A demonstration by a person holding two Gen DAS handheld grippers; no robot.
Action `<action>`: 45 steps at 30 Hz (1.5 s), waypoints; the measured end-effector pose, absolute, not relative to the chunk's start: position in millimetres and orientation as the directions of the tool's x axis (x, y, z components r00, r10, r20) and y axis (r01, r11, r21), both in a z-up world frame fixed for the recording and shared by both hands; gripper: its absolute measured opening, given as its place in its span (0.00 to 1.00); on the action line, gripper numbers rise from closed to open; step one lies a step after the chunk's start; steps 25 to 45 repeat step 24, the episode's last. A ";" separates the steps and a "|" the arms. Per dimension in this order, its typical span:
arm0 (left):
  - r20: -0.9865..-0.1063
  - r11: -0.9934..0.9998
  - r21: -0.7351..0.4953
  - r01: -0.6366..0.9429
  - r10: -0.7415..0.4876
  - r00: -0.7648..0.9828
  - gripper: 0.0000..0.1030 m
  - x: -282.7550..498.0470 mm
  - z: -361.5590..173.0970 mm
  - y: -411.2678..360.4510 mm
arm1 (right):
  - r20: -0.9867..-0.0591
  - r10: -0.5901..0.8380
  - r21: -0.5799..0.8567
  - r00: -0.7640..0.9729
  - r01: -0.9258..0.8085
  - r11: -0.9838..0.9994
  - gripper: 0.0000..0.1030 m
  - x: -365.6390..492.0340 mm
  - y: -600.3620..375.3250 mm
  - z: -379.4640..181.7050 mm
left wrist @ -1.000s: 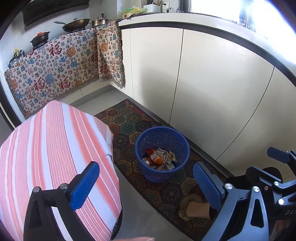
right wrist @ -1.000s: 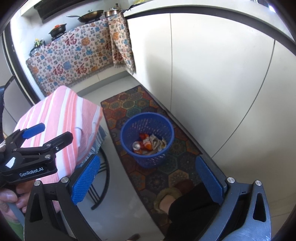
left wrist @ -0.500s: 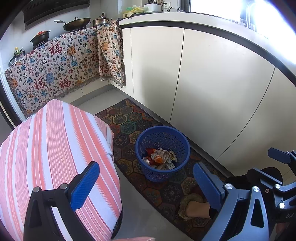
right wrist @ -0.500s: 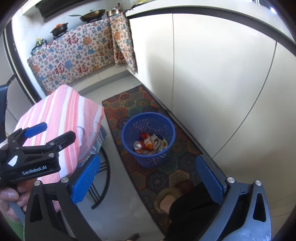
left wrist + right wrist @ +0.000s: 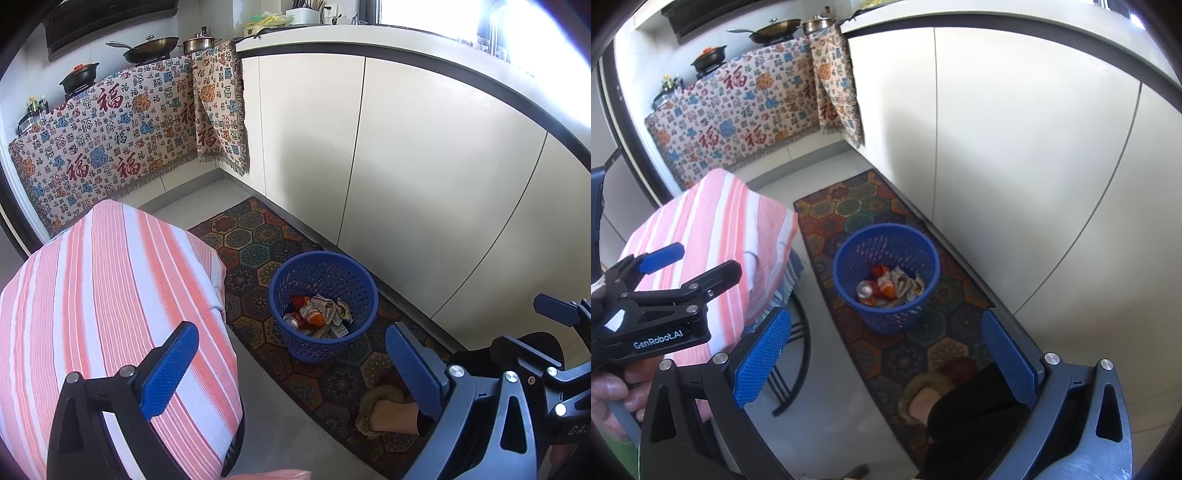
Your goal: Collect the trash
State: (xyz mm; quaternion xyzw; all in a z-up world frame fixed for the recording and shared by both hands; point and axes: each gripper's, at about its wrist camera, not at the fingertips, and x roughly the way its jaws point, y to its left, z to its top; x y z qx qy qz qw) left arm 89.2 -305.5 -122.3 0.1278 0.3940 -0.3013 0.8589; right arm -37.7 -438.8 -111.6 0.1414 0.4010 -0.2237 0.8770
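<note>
Your left gripper (image 5: 291, 363) has its blue-padded fingers (image 5: 168, 369) spread wide with nothing between them, and your right gripper (image 5: 886, 354) is the same, fingers (image 5: 762, 356) far apart and empty. Both hang in the air above the floor, side by side; in the right wrist view the left gripper shows at the left edge with your hand (image 5: 613, 398) wrapped round its handle.

Between each pair of fingers, lower and farther off, stands the blue basket (image 5: 354, 280) on the patterned rug (image 5: 258, 240). The trash (image 5: 317, 314) lies in the bottom of it: a drink can, some orange and red wrappers, and crumpled pale paper; the smaller bits are too tangled to name with any certainty.

Near and to the left of the basket sits a pink-and-white striped cloth (image 5: 92, 295) draped over a raised stand, whose dark metal legs (image 5: 798, 354) show in the right wrist view. Nearer than the basket, on the rug, is your foot in a slipper (image 5: 384, 410), below a dark trouser leg (image 5: 964, 417).

To the right of the rug runs a row of cream cabinet doors (image 5: 424, 166) under the counter (image 5: 369, 40). At the far left, a printed cloth (image 5: 110, 140) hangs down the front of the counter, and a wok (image 5: 151, 46) and a steel pot (image 5: 201, 40) sit on top.
</note>
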 end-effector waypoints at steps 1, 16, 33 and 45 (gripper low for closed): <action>-0.754 0.785 -0.018 0.620 -0.418 0.507 1.00 88.9 -122.1 -305.3 | -0.767 -0.279 0.068 0.578 0.506 0.860 1.00 -37.6 -438.8 -111.6; -0.756 0.771 -0.007 0.636 -0.421 0.501 1.00 86.1 -122.8 -311.0 | -0.774 -0.283 0.069 0.567 0.519 0.852 1.00 -40.3 -442.5 -113.4; -0.749 0.772 -0.017 0.635 -0.431 0.503 1.00 82.9 -120.7 -306.7 | -0.779 -0.291 0.061 0.556 0.529 0.847 1.00 -39.2 -442.0 -112.8; -0.749 0.772 -0.017 0.635 -0.431 0.503 1.00 82.9 -120.7 -306.7 | -0.779 -0.291 0.061 0.556 0.529 0.847 1.00 -39.2 -442.0 -112.8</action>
